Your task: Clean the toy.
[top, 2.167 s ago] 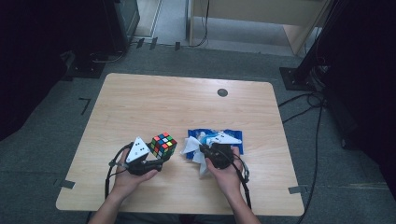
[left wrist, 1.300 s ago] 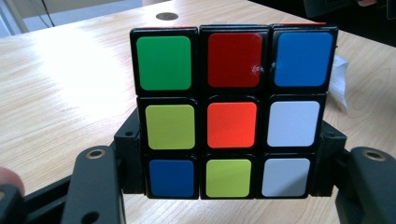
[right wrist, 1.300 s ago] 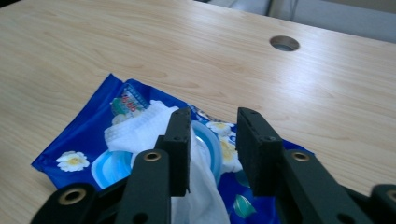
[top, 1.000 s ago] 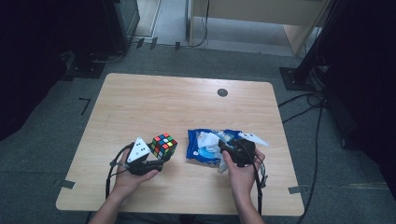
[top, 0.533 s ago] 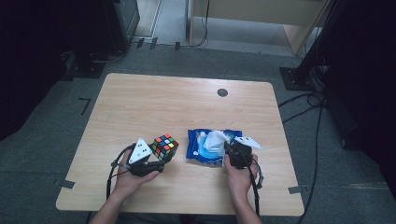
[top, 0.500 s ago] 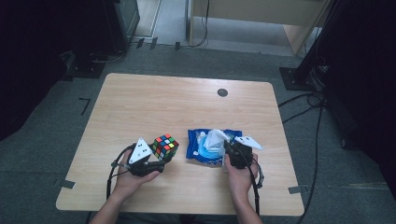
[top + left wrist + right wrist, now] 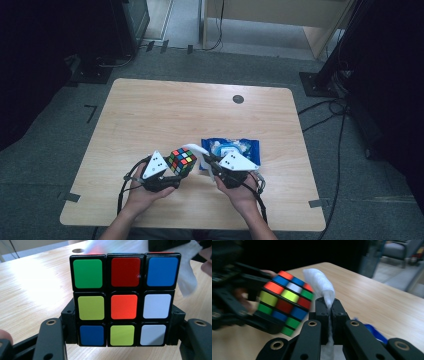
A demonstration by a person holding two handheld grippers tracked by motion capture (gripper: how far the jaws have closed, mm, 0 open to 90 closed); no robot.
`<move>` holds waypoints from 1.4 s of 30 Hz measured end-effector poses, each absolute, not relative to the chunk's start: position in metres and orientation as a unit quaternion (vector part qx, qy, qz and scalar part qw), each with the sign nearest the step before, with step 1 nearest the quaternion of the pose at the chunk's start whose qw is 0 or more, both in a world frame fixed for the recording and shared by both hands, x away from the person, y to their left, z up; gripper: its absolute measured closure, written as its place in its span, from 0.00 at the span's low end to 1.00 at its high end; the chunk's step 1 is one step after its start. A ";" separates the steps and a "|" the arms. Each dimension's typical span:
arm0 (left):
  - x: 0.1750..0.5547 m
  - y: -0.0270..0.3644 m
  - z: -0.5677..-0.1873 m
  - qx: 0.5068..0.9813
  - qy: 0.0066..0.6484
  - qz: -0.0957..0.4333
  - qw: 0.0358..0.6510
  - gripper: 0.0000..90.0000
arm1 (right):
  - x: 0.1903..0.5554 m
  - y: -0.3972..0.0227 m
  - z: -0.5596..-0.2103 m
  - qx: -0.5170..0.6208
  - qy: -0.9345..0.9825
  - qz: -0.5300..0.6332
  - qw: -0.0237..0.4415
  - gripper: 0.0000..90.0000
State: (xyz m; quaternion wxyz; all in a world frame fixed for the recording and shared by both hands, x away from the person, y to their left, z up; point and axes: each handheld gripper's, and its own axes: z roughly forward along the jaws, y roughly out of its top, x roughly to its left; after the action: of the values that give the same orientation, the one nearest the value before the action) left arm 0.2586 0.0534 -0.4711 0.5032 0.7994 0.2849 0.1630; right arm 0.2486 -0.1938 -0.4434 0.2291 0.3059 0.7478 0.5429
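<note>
The right gripper [image 7: 209, 161] has swung over from the blue wipes pack [image 7: 231, 150] to the colourful plastic puzzle cube [image 7: 181, 161], pinching a white wet wipe [image 7: 322, 286]. The left gripper [image 7: 172, 176] squeezes the cube above the desk's near edge. Rub hard and the cube could twist loose, or the thin wipe could slide out.

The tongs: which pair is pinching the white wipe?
The right tongs, shut on the white wipe that sticks up between them. The left tongs grip the puzzle cube instead.
</note>
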 end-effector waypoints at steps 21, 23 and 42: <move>0.249 0.039 -0.475 0.814 0.247 0.158 0.502 0.38 | 0.241 -0.169 -0.431 0.319 0.719 0.617 0.032 0.97; 0.249 0.039 -0.475 0.813 0.248 0.158 0.503 0.38 | 0.244 -0.172 -0.432 0.331 0.711 0.620 0.020 0.97; 0.247 0.037 -0.476 0.818 0.239 0.160 0.499 0.38 | 0.252 -0.182 -0.440 0.406 0.691 0.597 0.037 0.96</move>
State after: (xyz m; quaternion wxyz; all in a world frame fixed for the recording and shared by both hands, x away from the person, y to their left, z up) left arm 0.2475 0.0368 -0.4760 0.4990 0.8176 0.2390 0.1595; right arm 0.2520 -0.1822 -0.4401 0.0372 0.4057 0.6908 0.5974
